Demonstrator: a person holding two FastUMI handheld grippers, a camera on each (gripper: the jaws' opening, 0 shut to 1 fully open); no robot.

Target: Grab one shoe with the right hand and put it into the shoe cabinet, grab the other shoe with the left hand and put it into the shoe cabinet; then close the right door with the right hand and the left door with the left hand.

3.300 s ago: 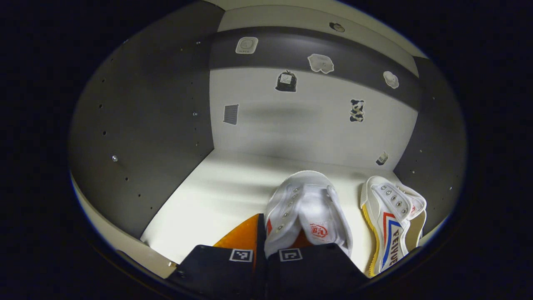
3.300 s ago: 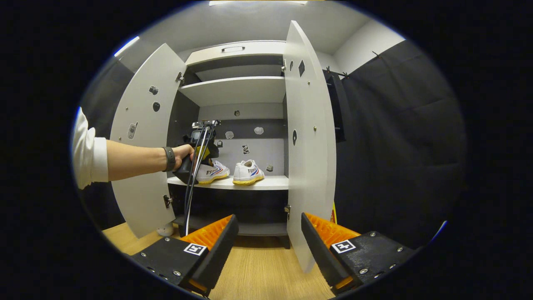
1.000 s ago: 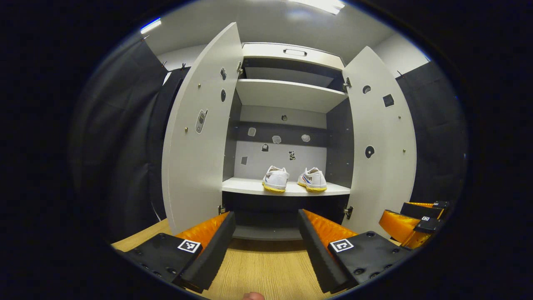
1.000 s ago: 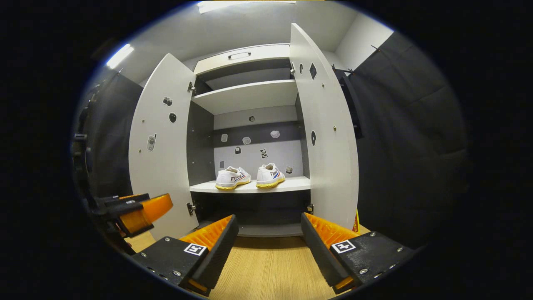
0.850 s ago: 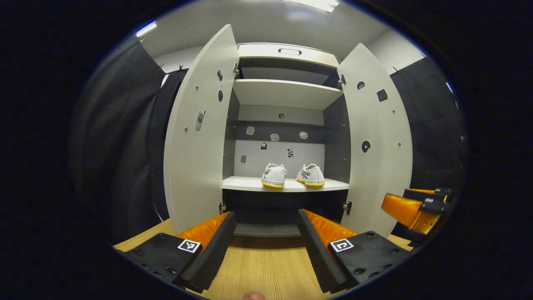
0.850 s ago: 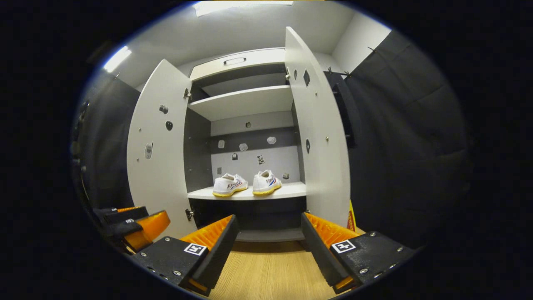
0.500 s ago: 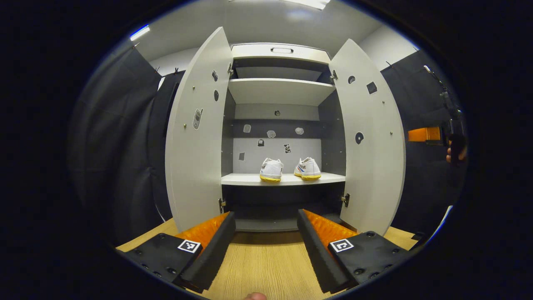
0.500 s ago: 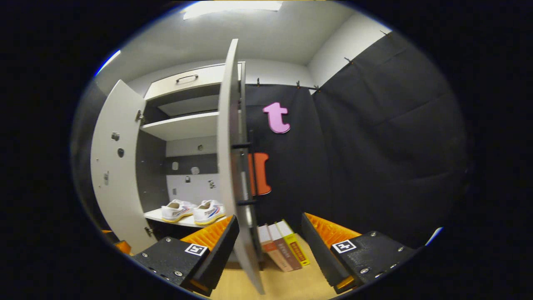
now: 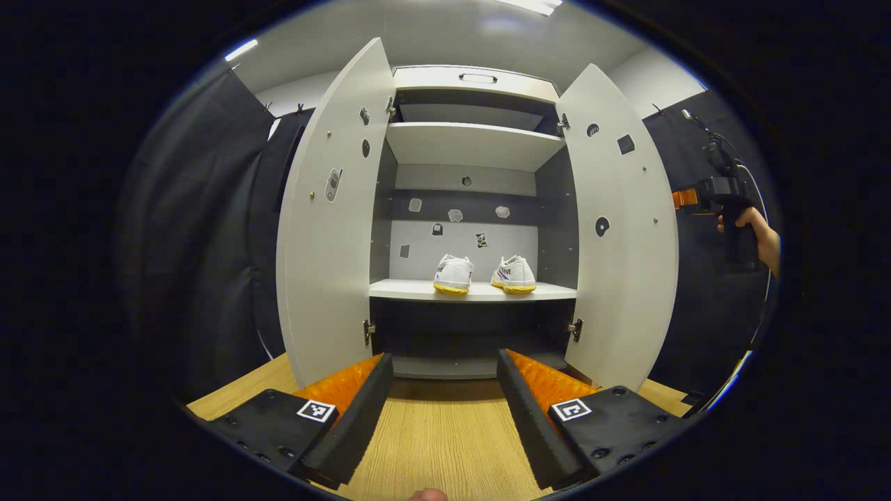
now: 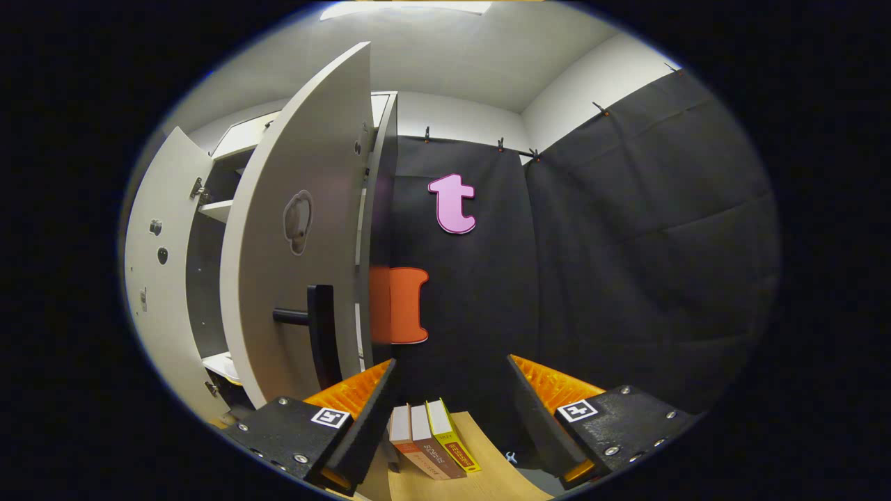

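Shoes (image 9: 484, 274) stood side by side on the cabinet shelf (image 9: 411, 290), both doors open.
Left gripper (image 9: 445, 407) had its jaws apart above the wooden floor (image 9: 445, 445); right gripper (image 10: 449, 410), jaws apart too, was behind the right door (image 10: 292, 278), near its handle (image 10: 317, 330).

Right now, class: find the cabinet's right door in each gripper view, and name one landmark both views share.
Left gripper view: right door right of centre, open, inner face showing.
Right gripper view: right door left of centre, outer face, black handle showing.
Shared landmark: left door.
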